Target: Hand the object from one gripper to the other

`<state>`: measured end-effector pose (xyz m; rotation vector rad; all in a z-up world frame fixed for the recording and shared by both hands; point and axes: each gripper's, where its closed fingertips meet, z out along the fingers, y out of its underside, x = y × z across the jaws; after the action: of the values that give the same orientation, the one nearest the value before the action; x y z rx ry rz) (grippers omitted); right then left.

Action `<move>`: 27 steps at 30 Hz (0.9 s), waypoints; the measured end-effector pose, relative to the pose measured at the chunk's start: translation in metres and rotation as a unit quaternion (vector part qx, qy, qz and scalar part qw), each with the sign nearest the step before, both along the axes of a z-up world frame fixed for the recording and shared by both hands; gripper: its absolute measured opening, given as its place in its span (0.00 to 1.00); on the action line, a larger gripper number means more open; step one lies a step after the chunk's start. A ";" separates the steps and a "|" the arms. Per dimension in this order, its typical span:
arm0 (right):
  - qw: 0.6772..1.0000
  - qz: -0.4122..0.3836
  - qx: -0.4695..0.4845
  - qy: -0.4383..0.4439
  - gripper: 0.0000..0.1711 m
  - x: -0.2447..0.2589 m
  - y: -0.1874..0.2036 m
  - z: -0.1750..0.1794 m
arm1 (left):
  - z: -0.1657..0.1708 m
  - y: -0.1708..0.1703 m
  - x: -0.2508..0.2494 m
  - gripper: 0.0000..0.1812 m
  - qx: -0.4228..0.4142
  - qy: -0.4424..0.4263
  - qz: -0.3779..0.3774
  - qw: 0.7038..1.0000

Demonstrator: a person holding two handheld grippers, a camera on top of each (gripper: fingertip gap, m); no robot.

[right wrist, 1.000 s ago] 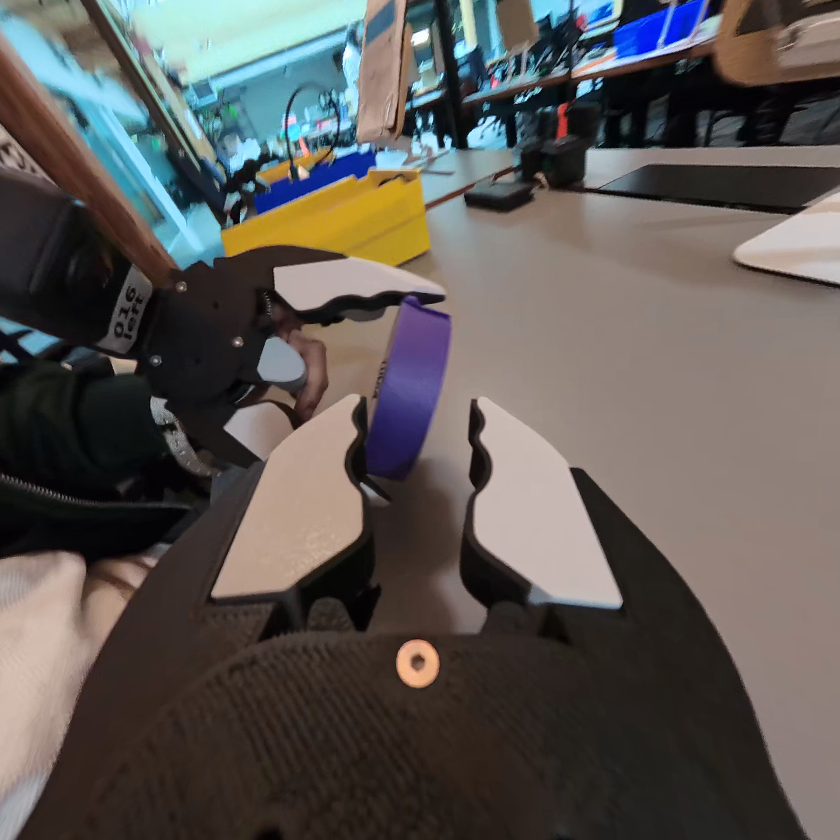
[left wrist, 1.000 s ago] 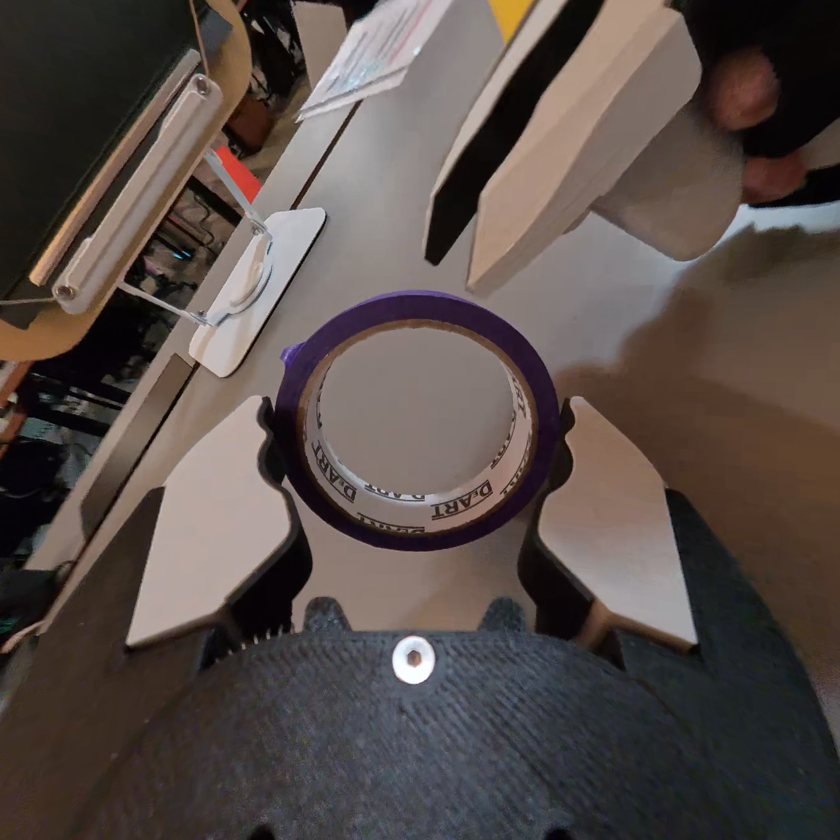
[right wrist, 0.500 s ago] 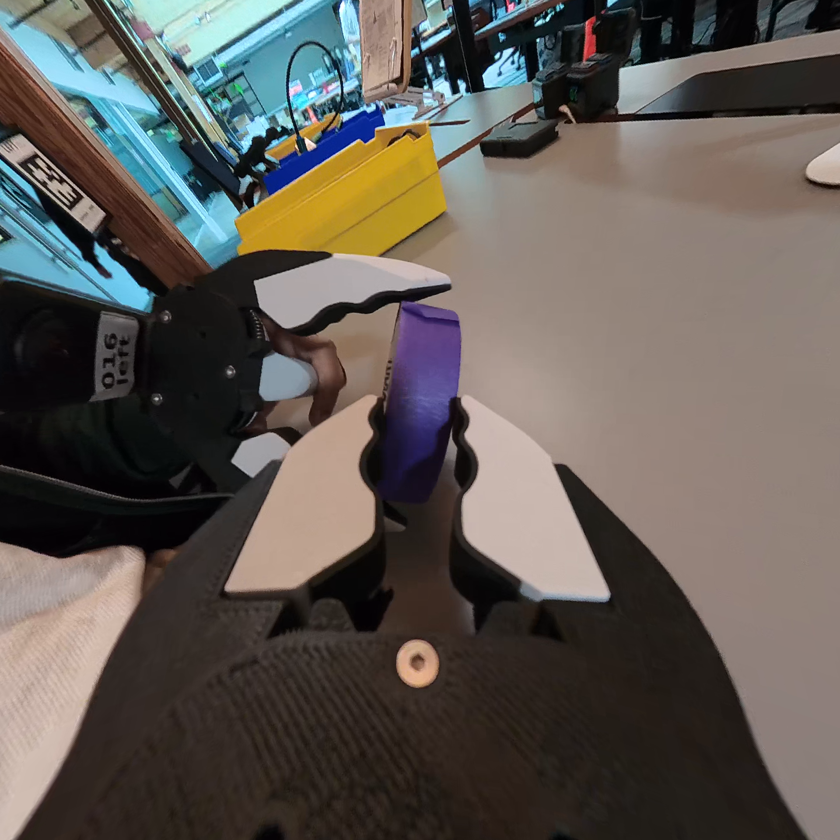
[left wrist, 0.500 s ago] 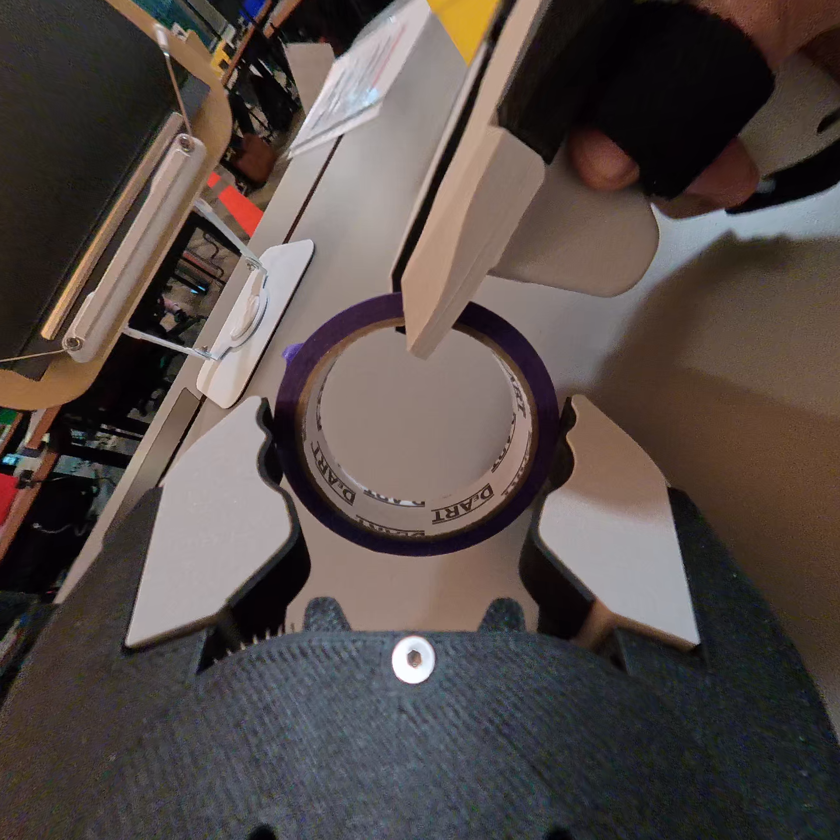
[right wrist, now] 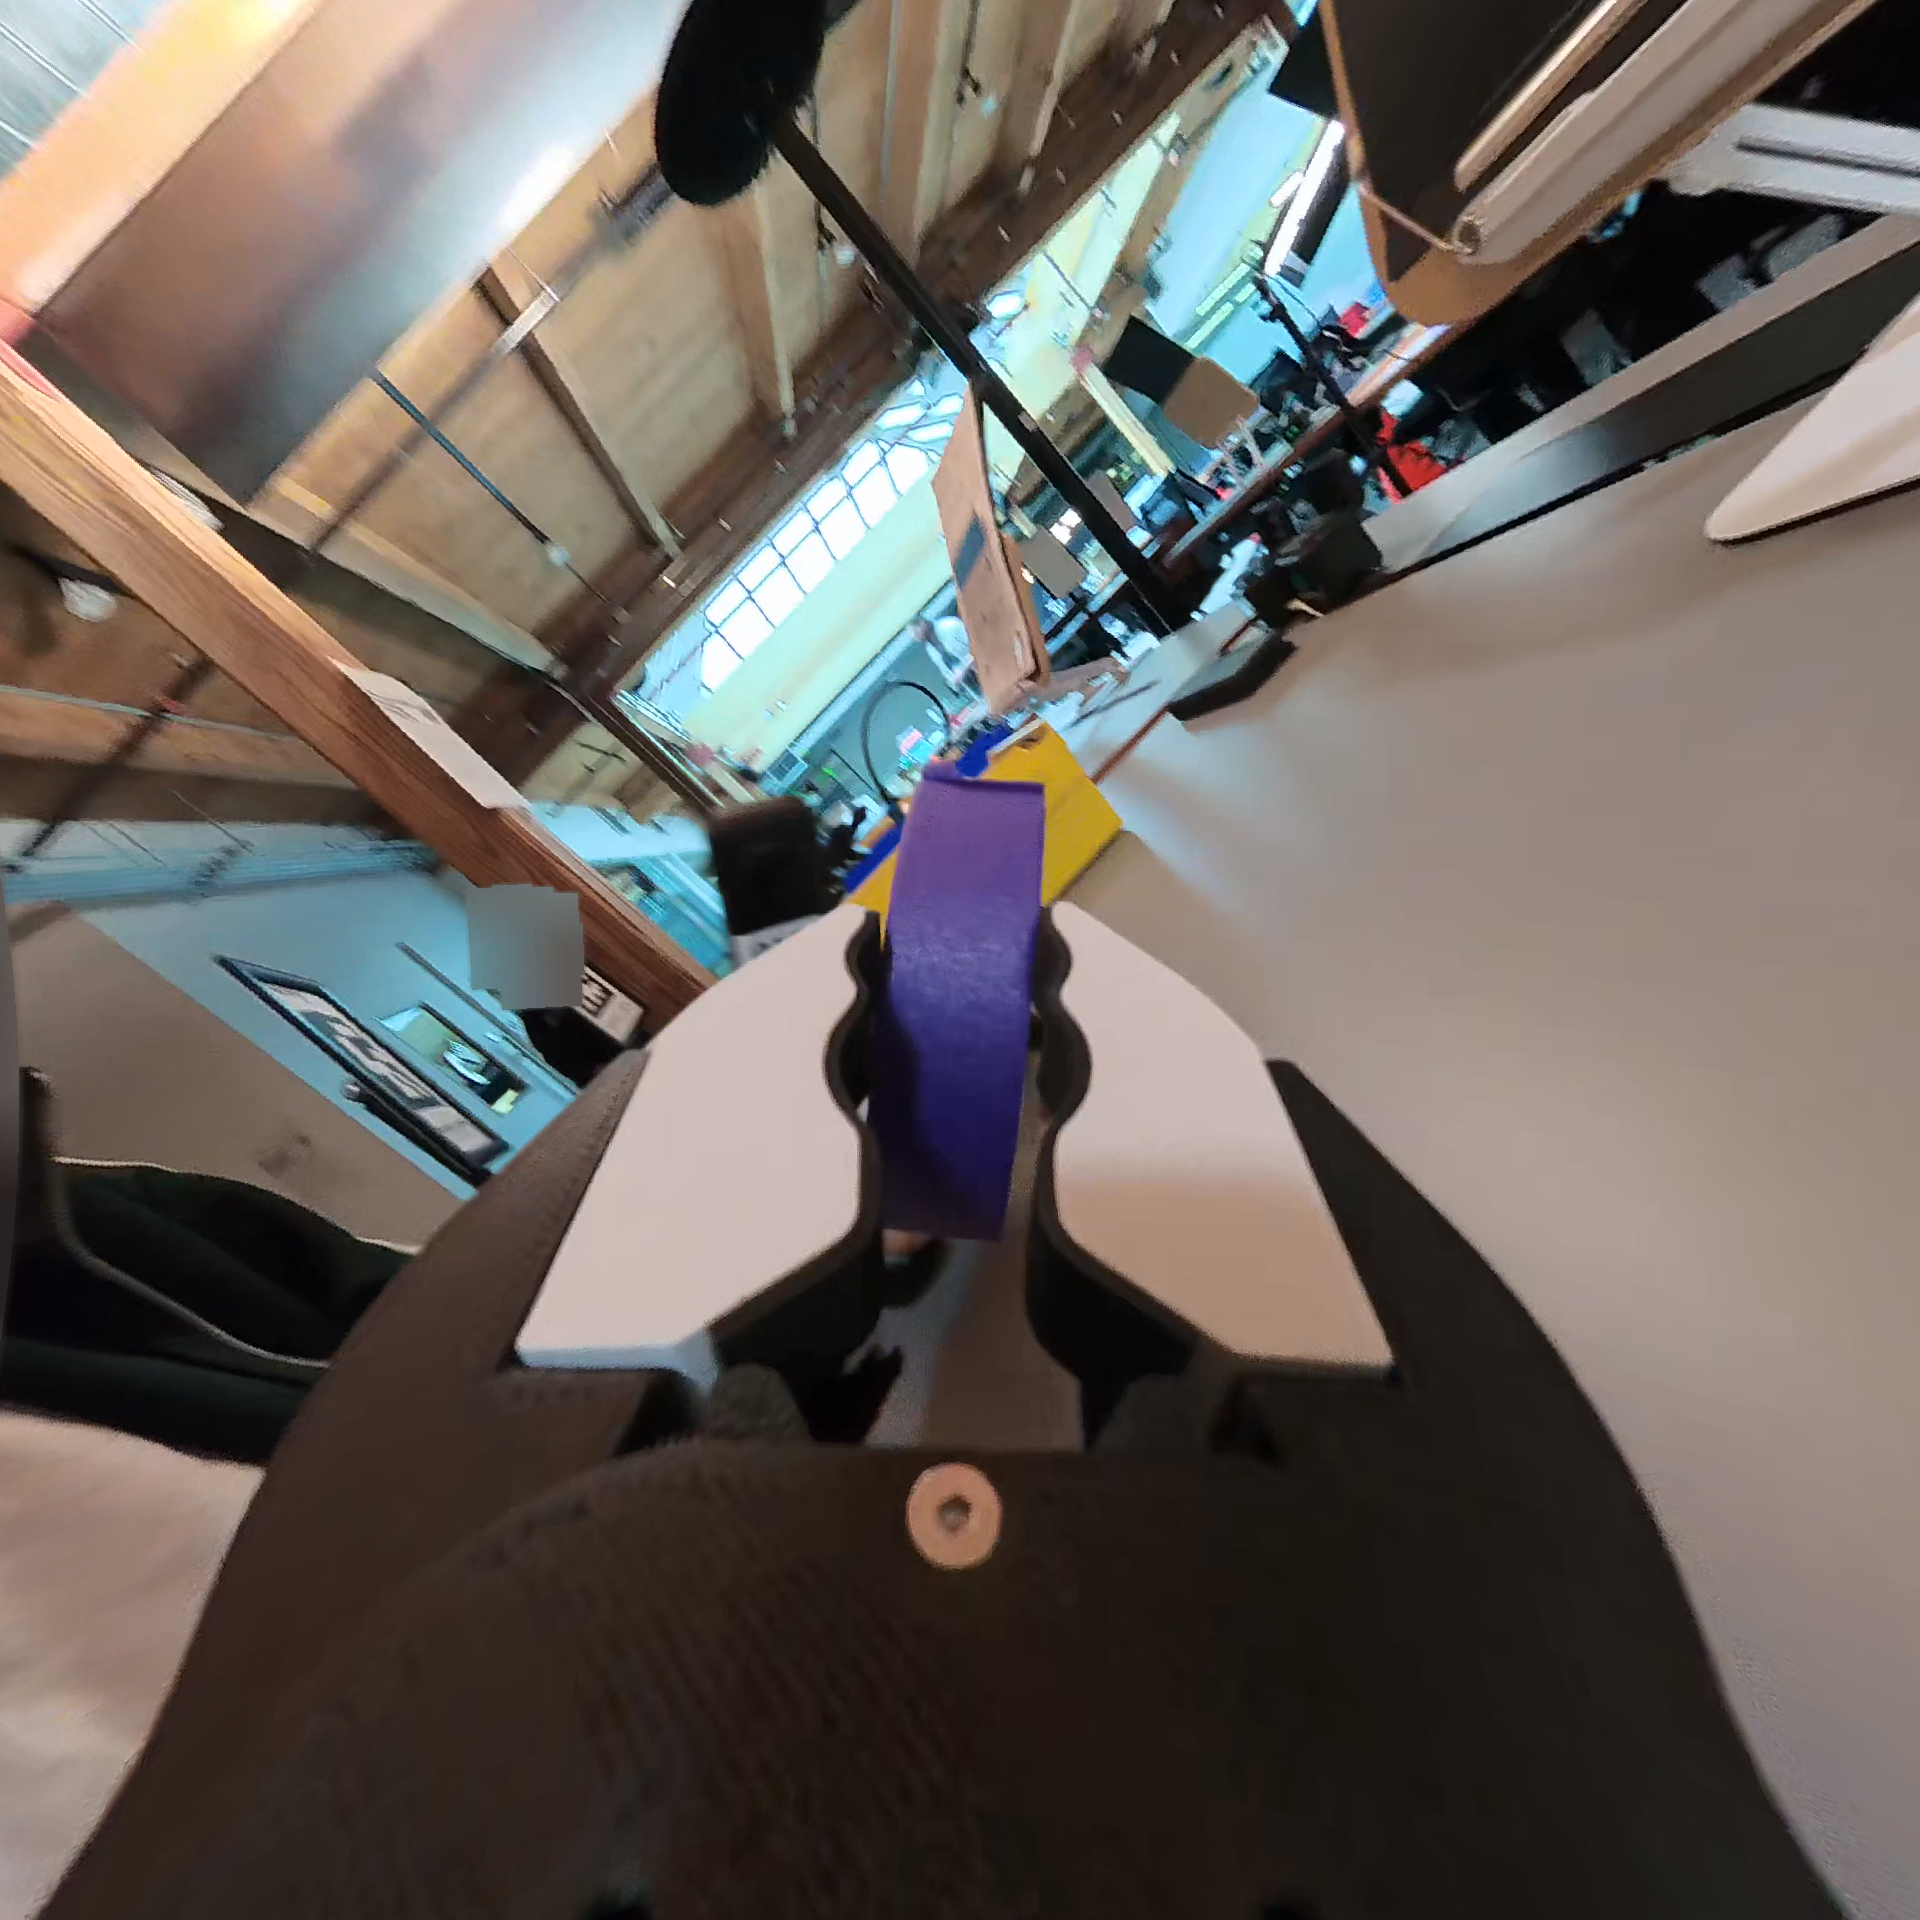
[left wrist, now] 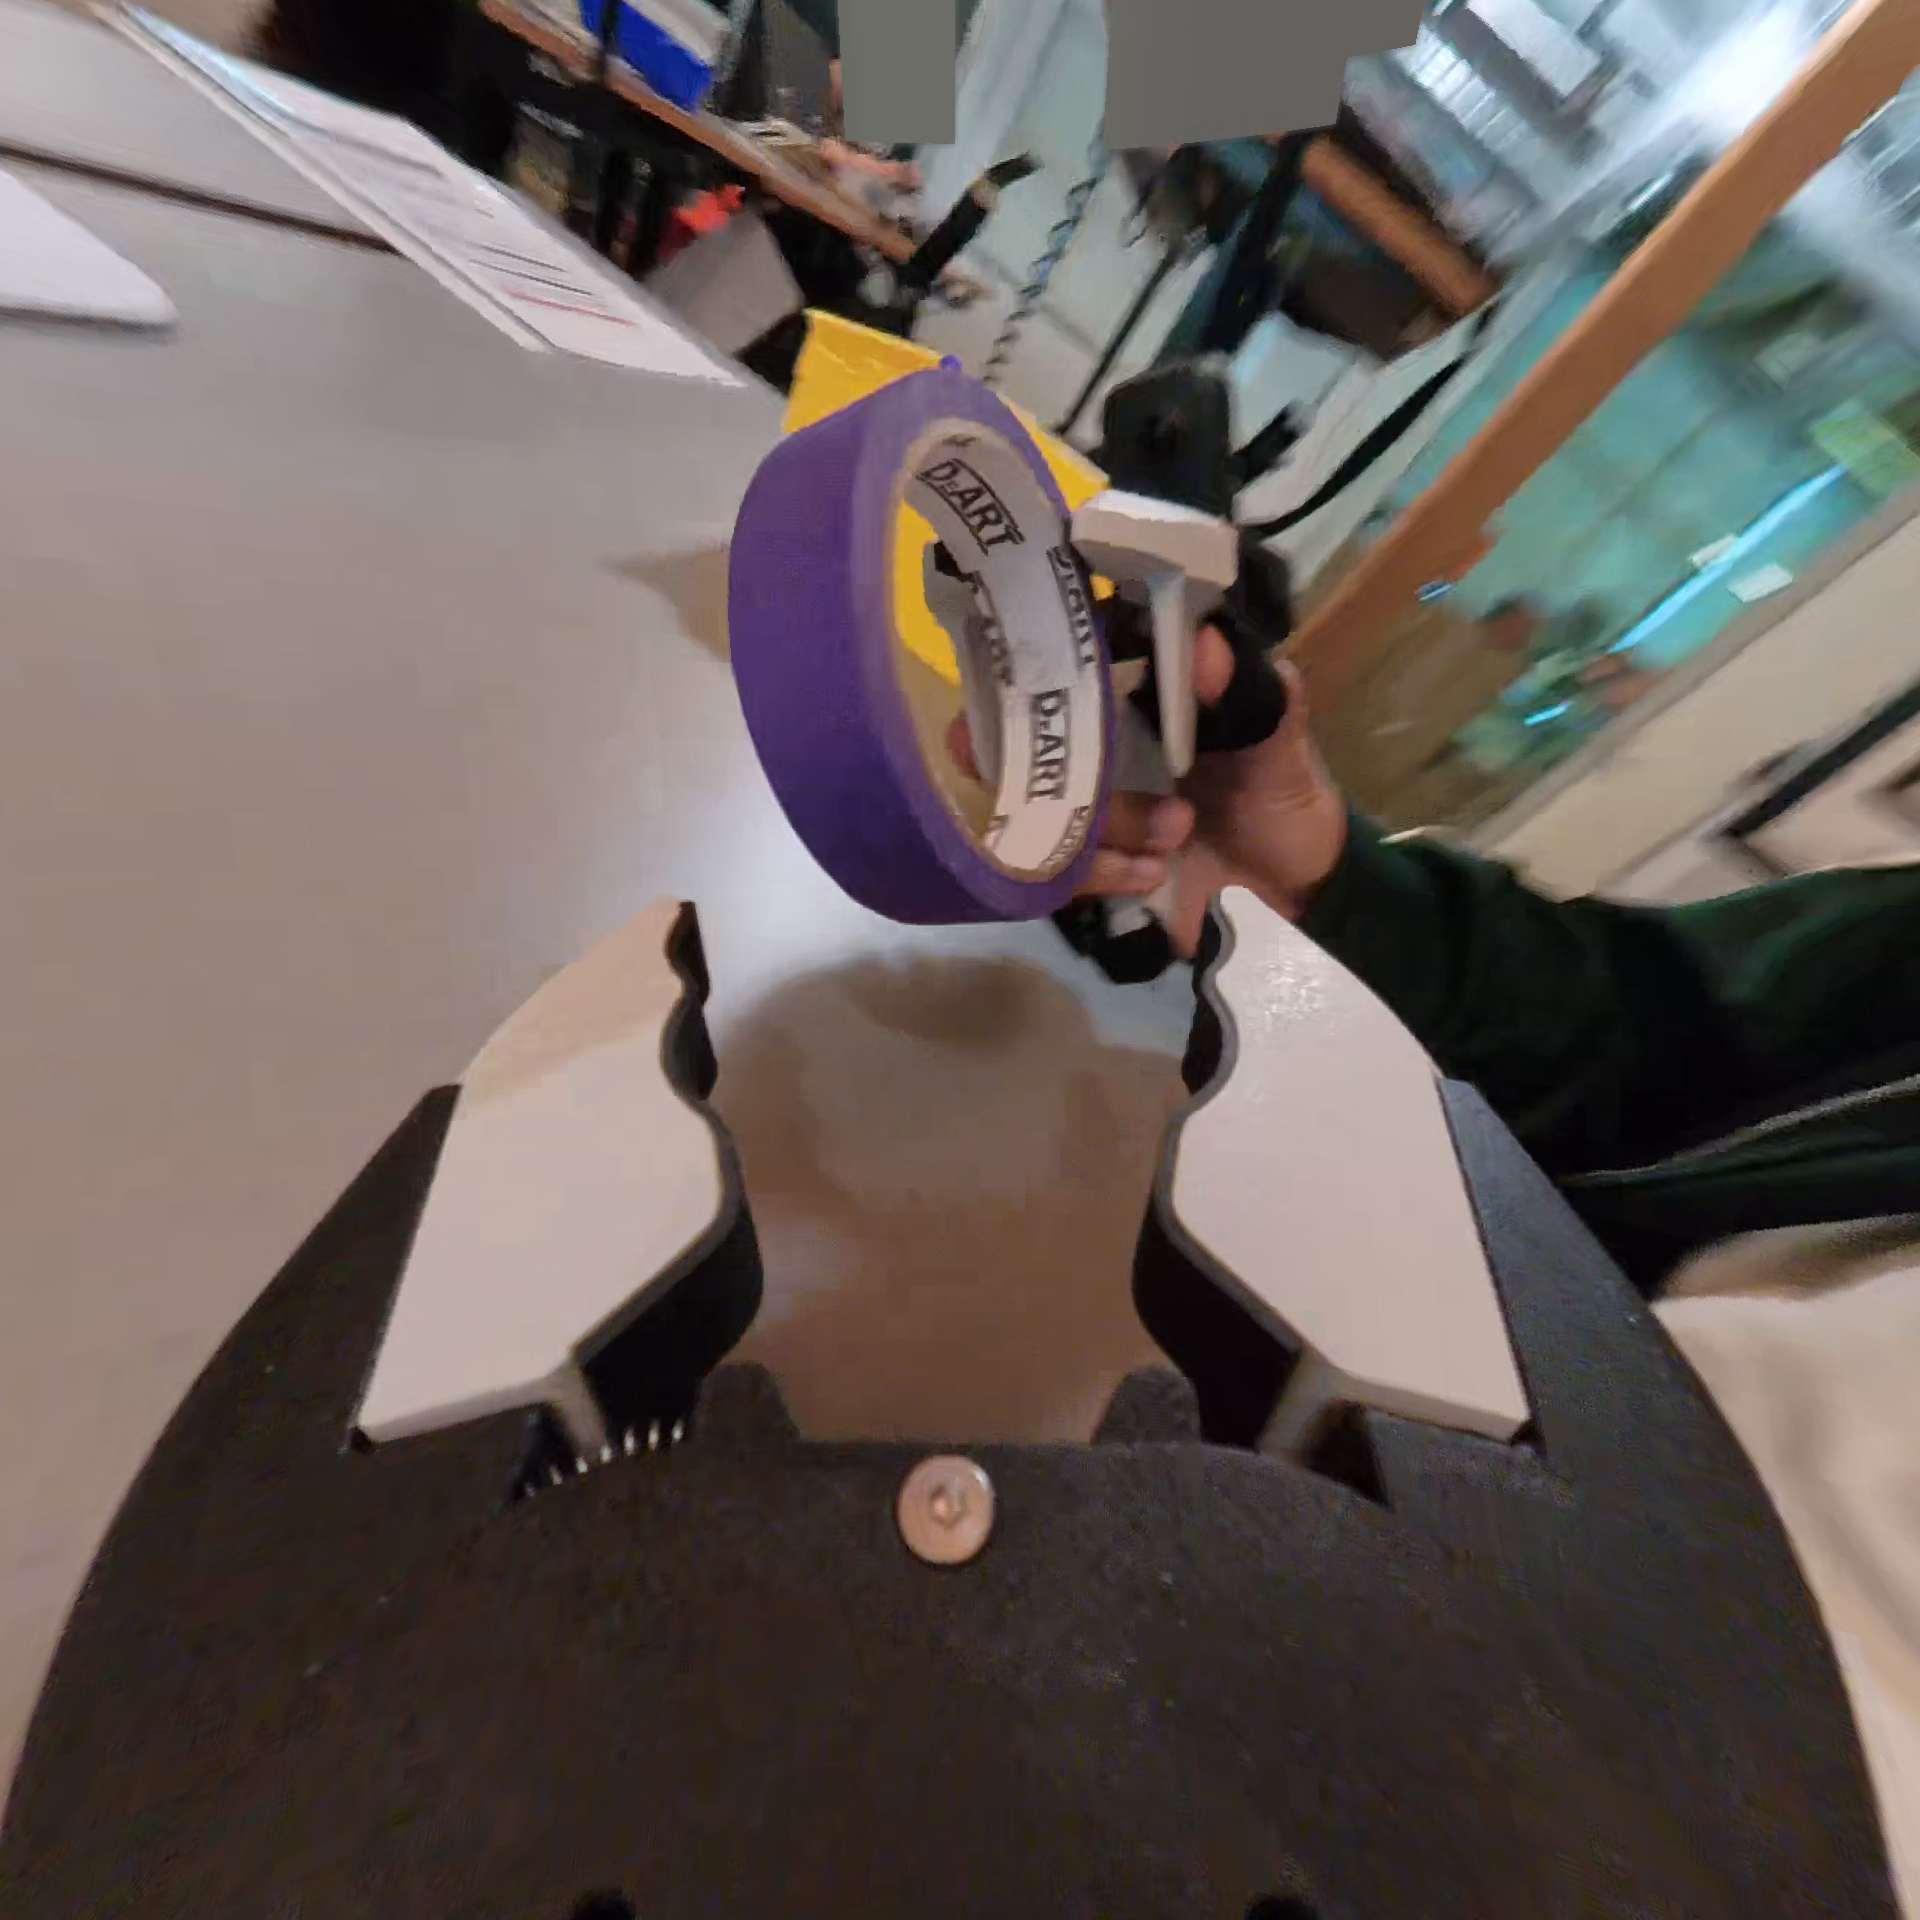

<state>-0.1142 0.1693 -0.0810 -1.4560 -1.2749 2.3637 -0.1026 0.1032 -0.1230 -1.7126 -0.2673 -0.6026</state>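
Note:
The object is a roll of purple tape [left wrist: 831, 665] with a white printed core. In the left wrist view it hangs in the air above the grey table [left wrist: 312, 675], held on edge by the right gripper [left wrist: 1049, 623], whose fingers clamp its far rim. My left gripper [left wrist: 951, 925] is open and empty, its fingertips just below and short of the roll. In the right wrist view the right gripper [right wrist: 954, 935] is shut on the tape roll [right wrist: 961, 997], which stands on edge between the white fingers [right wrist: 717, 1143].
A yellow bin [left wrist: 862, 364] sits at the table's far edge behind the roll; it also shows in the right wrist view [right wrist: 1070, 821]. Papers [left wrist: 488, 249] and a white pad [left wrist: 62, 270] lie at the far left. A hand and dark green sleeve [left wrist: 1558, 997] reach in from the right. About 9 cm separates my left fingertips from my right.
The left gripper has let go of the tape roll and opened. The right gripper, shut on the roll, has lifted it away from the left fingers and tilted upward.

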 end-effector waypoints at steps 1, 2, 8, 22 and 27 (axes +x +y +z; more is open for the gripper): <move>1.000 0.004 -0.016 0.007 0.16 0.001 0.000 0.003 | 0.002 0.000 0.004 0.47 0.011 -0.047 -0.021 0.999; 0.999 0.009 -0.030 0.014 0.16 0.002 0.000 0.006 | 0.004 0.000 0.005 0.47 0.019 -0.090 -0.033 0.995; 0.998 0.033 -0.036 0.046 0.16 0.008 -0.013 0.016 | 0.023 -0.005 0.008 0.31 0.090 -0.238 -0.081 0.964; 0.996 -0.028 0.076 0.042 0.43 -0.005 -0.017 0.000 | 0.031 -0.016 -0.013 0.16 0.107 -0.222 -0.046 0.968; 0.982 -0.066 0.166 0.063 0.47 -0.007 -0.015 -0.001 | 0.026 -0.026 -0.033 0.16 0.079 -0.225 -0.040 0.970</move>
<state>-0.1213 0.1547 -0.0824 -1.2275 -1.4085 2.0045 -0.1354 0.0768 -0.0974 -1.4237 -0.4575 -1.0456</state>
